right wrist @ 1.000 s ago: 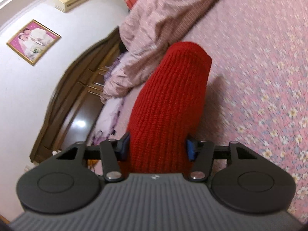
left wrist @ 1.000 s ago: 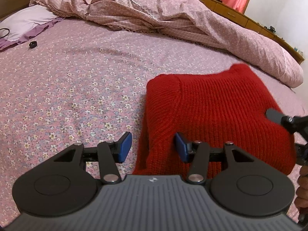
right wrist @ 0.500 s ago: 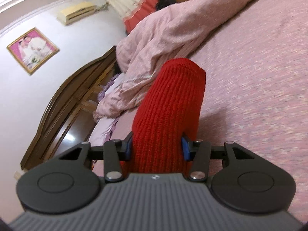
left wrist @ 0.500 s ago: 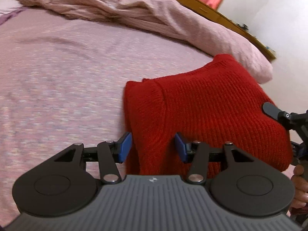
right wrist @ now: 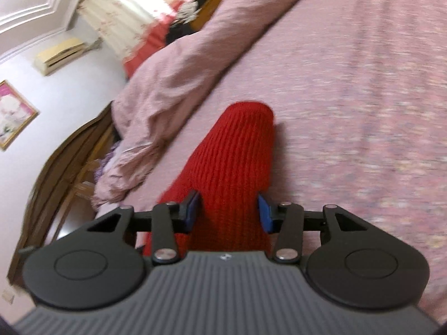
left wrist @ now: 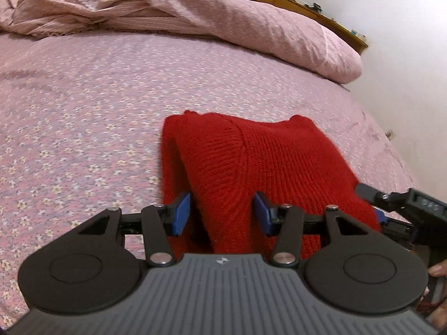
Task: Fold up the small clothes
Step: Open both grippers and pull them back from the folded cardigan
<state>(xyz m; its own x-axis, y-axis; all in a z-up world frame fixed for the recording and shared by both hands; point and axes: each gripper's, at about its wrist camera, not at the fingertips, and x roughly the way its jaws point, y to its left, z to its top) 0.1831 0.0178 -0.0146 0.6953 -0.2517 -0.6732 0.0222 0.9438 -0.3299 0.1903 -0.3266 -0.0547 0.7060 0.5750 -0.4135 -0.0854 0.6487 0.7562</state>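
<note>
Only my left view shows my right hand-held gripper [left wrist: 374, 209] at the red sweater [left wrist: 265, 167]. Both my hand-held grippers, left [left wrist: 222, 213], clamp its folded edge, lifted above the bed [left wrist: 83, 111].

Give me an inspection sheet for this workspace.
Surface: pink floral bedsheet.
Job's things: one red knit garment, bunched and partly raised off the sheet.
Clutter: rumpled pink quilt along the far side.
Grippers: left gripper and right gripper each have the knit between their pads, closed on it.
Cables: nothing seen.
Surroundings: wooden headboard, framed picture, air conditioner, curtains.
</note>
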